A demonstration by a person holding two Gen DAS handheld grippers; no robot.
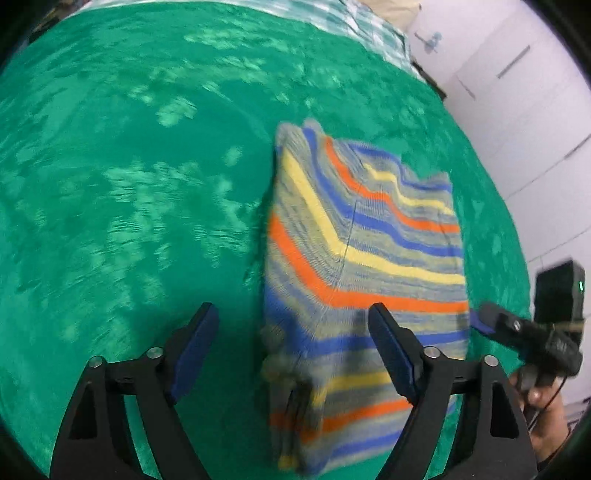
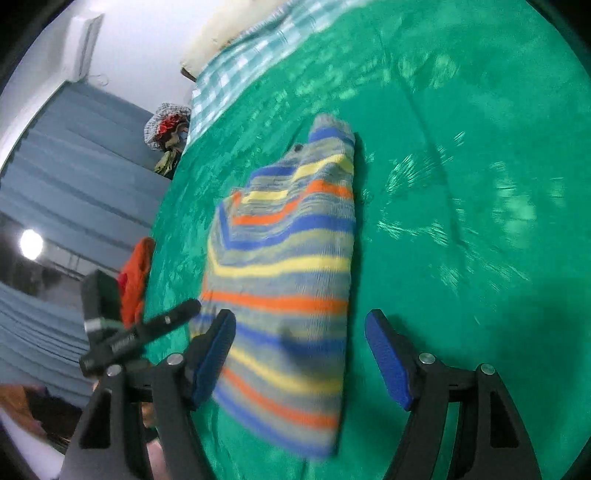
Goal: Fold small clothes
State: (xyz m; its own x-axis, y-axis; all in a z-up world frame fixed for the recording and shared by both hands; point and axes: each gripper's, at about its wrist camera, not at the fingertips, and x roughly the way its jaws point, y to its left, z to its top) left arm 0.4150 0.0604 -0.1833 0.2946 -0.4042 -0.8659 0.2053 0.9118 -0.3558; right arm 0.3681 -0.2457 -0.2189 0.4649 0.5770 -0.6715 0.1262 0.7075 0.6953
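A small striped knit garment, grey with orange, yellow and blue bands, lies folded into a long stack on the green bedspread. My left gripper is open and empty just above the garment's near left edge. In the right wrist view the same garment lies ahead. My right gripper is open and empty over its near end. The right gripper also shows at the garment's right edge in the left wrist view, and the left one shows in the right wrist view.
A checked cloth and a pillow lie at the bed's far end. An orange garment sits at the bed's left edge. A pile of clothes stands beside the bed near grey curtains. White cupboards stand to the right.
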